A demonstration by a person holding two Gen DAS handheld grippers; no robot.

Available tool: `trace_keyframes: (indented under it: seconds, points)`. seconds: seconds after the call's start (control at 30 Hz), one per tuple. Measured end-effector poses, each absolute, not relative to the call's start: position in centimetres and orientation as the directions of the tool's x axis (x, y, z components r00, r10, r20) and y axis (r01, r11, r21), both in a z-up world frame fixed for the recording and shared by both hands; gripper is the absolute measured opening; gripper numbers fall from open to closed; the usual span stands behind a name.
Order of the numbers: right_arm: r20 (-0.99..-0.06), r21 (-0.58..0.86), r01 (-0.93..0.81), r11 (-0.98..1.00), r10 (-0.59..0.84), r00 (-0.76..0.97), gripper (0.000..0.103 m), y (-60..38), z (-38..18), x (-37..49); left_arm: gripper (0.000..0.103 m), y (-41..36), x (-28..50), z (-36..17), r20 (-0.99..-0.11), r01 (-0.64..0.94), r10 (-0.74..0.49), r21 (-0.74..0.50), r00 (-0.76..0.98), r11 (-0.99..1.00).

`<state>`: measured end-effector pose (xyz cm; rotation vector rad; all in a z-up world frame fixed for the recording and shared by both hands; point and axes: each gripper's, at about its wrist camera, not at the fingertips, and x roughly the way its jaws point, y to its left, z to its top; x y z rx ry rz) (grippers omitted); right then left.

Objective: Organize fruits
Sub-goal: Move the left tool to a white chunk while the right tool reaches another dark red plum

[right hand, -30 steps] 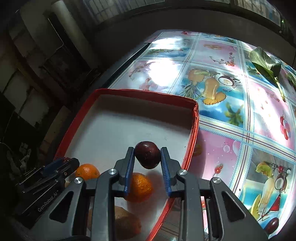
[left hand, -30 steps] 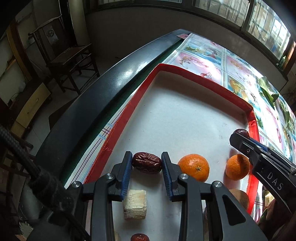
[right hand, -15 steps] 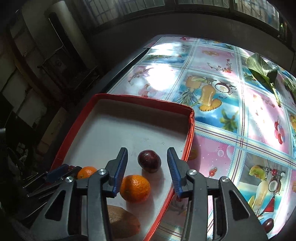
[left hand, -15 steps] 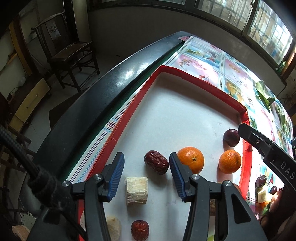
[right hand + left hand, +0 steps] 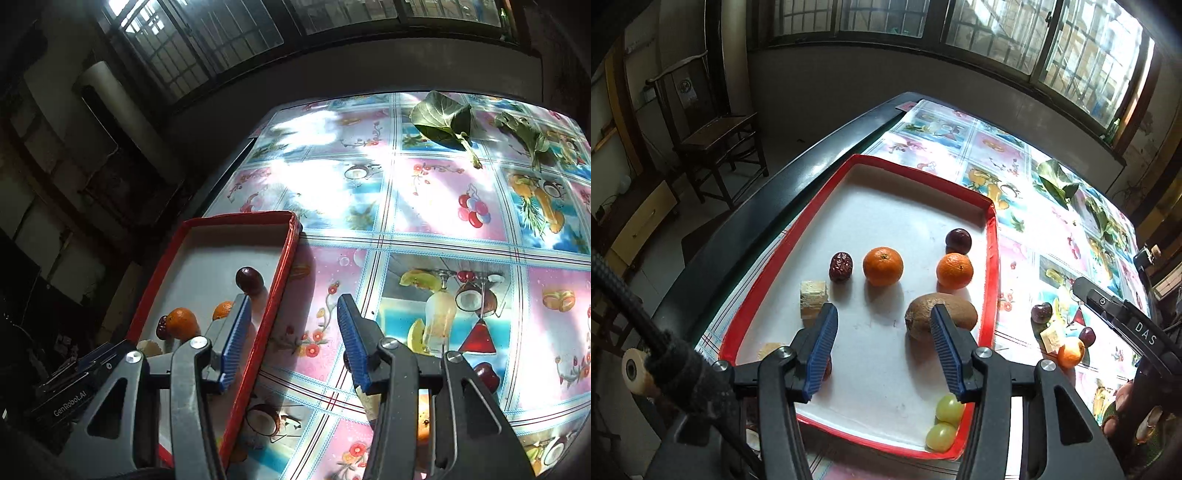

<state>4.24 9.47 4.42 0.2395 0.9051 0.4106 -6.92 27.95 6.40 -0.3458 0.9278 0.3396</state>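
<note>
Red-rimmed tray [image 5: 993, 258] holds two oranges [image 5: 882, 266], one kiwi [image 5: 941, 319], one plum [image 5: 958, 240], two grapes [image 5: 949, 408]. Left gripper [image 5: 882, 345] and right gripper [image 5: 293, 332] both gape, empty.

Daylight from barred windows, strong fisheye bending in both views

Daylight is pouring through the windows [image 5: 1015, 40] behind the far edge of the tabletop [image 5: 443, 229]; glare is washing out the cloth's far-left corner in the right wrist view; fruits are casting soft shadows toward the near rim of the tray [image 5: 991, 280]; the room's left side is sitting dim; edges are bending and darkening; focus is holding sharp.
</note>
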Motion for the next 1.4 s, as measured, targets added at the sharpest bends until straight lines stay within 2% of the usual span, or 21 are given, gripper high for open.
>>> trace_keyframes:
  seconds: [0.43,1.17,1.4]
  points:
    - [-0.716,0.398,-0.072,0.915,0.359,0.599,0.050,-1.2,2.8,-1.3,0.054,19.5,-8.2,5.4,-0.843,-0.277,0.036,-0.135,0.536,0.951]
    - [-0.718,0.434,-0.017,0.901,0.358,0.597,0.050,-6.1,0.7,-5.2,0.054,15.2,-9.2,5.9,-0.837,-0.221,0.063,-0.071,0.543,0.973]
    - [-0.723,0.435,-0.011,0.900,0.357,0.592,0.050,-6.2,0.5,-5.4,0.055,14.7,-9.4,6.2,-0.821,-0.223,0.109,-0.022,0.560,0.975]
